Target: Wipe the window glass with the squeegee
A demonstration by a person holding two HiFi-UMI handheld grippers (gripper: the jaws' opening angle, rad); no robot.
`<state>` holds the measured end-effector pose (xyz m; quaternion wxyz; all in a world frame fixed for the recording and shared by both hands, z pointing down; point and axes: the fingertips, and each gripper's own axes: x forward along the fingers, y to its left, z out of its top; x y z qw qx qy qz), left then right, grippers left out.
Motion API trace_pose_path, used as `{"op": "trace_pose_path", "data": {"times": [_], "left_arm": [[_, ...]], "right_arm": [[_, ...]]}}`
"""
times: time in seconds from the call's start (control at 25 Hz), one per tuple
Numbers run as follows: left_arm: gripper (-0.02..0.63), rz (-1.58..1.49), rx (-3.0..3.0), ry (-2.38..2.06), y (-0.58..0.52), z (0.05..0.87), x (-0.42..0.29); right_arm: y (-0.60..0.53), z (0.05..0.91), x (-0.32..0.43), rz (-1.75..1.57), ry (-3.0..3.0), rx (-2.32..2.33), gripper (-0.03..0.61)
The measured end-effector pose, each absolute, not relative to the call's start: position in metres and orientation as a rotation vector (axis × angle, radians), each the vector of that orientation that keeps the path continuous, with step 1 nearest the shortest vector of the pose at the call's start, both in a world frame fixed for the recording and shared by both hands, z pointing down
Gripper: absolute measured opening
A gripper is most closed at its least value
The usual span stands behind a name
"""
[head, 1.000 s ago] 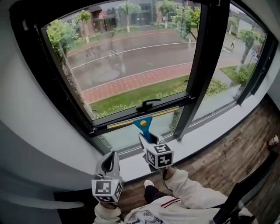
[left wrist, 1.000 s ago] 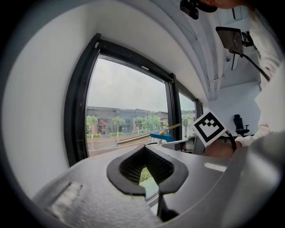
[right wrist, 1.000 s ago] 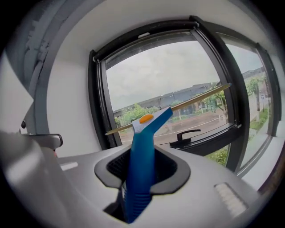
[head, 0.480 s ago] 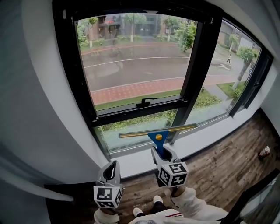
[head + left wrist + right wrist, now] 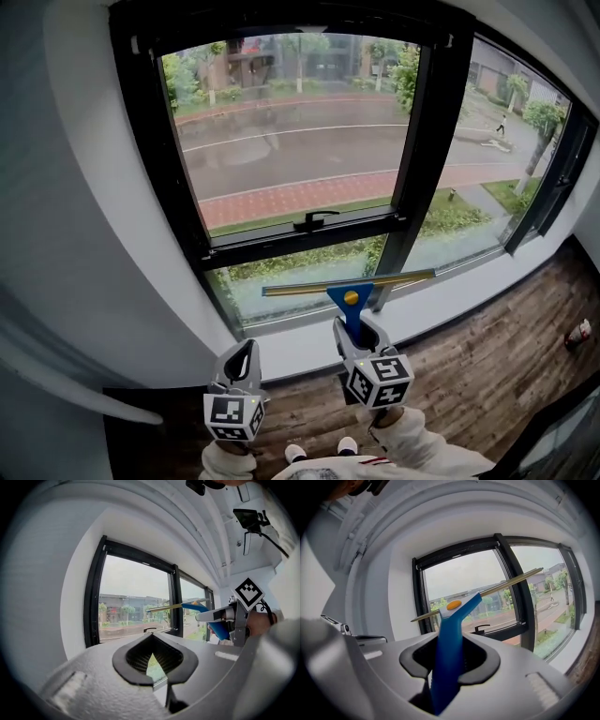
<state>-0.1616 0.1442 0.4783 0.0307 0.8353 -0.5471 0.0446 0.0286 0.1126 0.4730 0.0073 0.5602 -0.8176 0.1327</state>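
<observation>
Two tools show low in the head view, under a black-framed window. At the far left runs a pale wall point(image 5: 84, 216). Next comes the left tool point(image 5: 241, 352), held below the white sill point(image 5: 291, 349) and well apart from the glass; in its own view its jaws are pressed together at the tips with nothing between them. Above it the window glass point(image 5: 291, 131) fills the big left pane, with a black window handle point(image 5: 314, 222) on the crossbar beneath. Just below that crossbar hangs the squeegee point(image 5: 349, 286) – its long blade nearly level, the right end a little higher, stretched across the lower pane and the foot of the black mullion point(image 5: 422, 159). Whether the blade touches the glass cannot be told. Its blue handle with an orange spot runs down into the right tool point(image 5: 354, 330), whose jaws pinch the handle on both sides – plain in the right gripper view. A pale sleeve point(image 5: 422, 445) follows behind that tool. Further right lie a narrower pane and the wooden floor point(image 5: 487, 361).
</observation>
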Motion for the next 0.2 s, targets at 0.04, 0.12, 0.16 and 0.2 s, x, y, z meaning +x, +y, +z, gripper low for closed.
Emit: {"op": "trace_pose_path", "data": {"times": [0.04,0.12,0.16,0.2], "left_arm": [[0.0,0.138,2.575,-1.691,0.1454,0.4762,-0.1597],[0.0,0.14,2.575,-1.7,0.1477,0.4736,-0.1565],[0.0,0.143,2.573,-1.705,0.1488,0.473,-0.155],[0.0,0.145,2.571,-1.711,0.1498,0.4724,-0.1536]], "right_arm": [[0.1144,0.474,0.0302,0.42,-2.559,1.746,0.12],[0.1177,0.4757,0.0328,0.426,-2.565,1.733,0.12],[0.1193,0.4762,0.0342,0.428,-2.568,1.726,0.12],[0.1208,0.4767,0.0356,0.43,-2.572,1.72,0.118]]}}
